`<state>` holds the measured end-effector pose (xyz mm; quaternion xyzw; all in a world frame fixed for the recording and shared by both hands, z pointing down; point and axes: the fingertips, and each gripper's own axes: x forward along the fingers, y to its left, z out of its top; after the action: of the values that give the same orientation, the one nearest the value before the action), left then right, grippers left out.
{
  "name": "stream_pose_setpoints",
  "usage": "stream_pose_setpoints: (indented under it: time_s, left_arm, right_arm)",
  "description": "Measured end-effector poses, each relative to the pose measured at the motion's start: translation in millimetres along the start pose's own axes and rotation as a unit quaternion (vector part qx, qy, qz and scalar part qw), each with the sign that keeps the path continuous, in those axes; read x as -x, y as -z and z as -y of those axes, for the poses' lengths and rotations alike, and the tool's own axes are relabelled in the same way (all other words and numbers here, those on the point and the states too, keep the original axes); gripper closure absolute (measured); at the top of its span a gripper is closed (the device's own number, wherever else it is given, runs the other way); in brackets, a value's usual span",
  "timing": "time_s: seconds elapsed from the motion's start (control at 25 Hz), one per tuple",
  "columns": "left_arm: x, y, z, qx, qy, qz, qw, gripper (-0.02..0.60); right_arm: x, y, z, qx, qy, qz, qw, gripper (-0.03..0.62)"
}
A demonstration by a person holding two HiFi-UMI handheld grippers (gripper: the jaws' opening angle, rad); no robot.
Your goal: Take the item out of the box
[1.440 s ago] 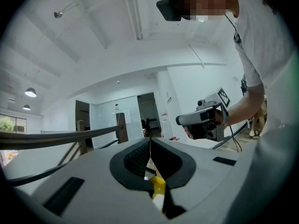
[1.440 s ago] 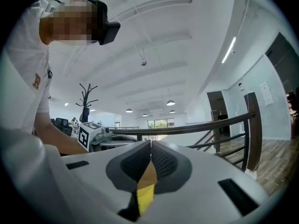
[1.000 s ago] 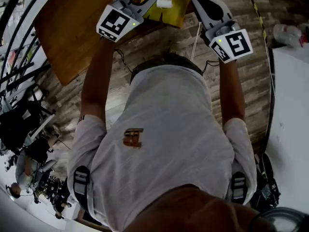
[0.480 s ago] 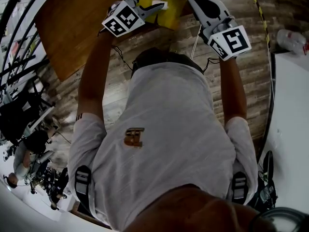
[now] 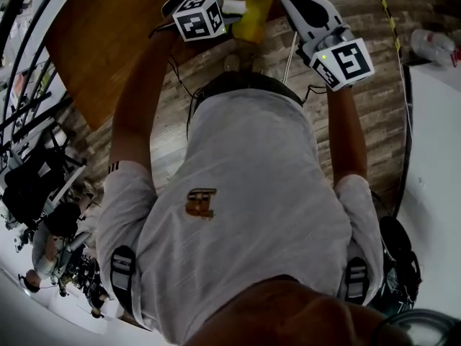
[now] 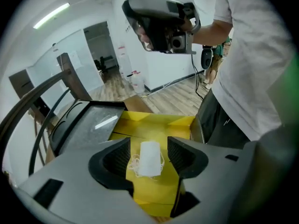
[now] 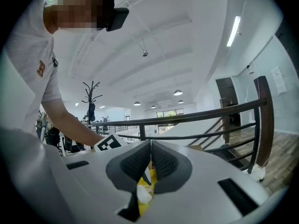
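Down on the floor of the yellow box [image 6: 140,120], which sits on the wooden worktop [image 5: 108,42], lies the white item [image 6: 150,158]. It is a flat, folded pad with thin loops of string spilling out at its left and near sides, and it looks like a folded face mask. The left gripper [image 6: 148,141] points steeply down at it. Its jaws have just been opening and now stand wide, one on each side of the pad and not touching it. The right gripper [image 7: 150,146] is held level with its jaws pressed together on a strip of yellow, apparently a flap or wall of the box, which it probably steadies.

The pad should be very light, soft and limp, with little risk of damage. It lies flat and thin, so the jaws may skid over it unless their tips reach the box floor first. The best hold looks to be across its short width, near the middle of the folded body. A grip on the strings alone would leave it dangling, and the loose loops might catch on the box wall as it comes up.
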<state>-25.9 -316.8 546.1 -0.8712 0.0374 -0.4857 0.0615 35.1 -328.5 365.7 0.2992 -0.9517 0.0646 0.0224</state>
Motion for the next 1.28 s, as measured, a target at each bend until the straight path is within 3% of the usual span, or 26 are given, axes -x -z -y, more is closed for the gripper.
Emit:
stream_pose_setpoints:
  time_s: [0.56, 0.76, 0.88, 1.28]
  left_arm:
    - [-48, 18, -3, -0.007, 0.084, -0.053, 0.995, 0.325]
    - [-48, 30, 8, -0.013, 0.09, -0.07, 0.9934, 0.327]
    - [-46, 31, 15, -0.014, 0.09, -0.07, 0.9933, 0.365]
    - [-33, 15, -8, 0.023, 0.06, -0.022, 0.9977, 0.376]
  right_arm:
    - [14, 4, 29, -0.008, 0.047, 0.002, 0.999, 0.562]
    - [19, 6, 21, -0.009, 0.054, 0.004, 0.998, 0.562]
    - [25, 8, 17, -0.013, 0.059, 0.003, 0.998, 0.562]
    - [18, 7, 28, -0.02, 0.055, -0.002, 0.998, 0.562]
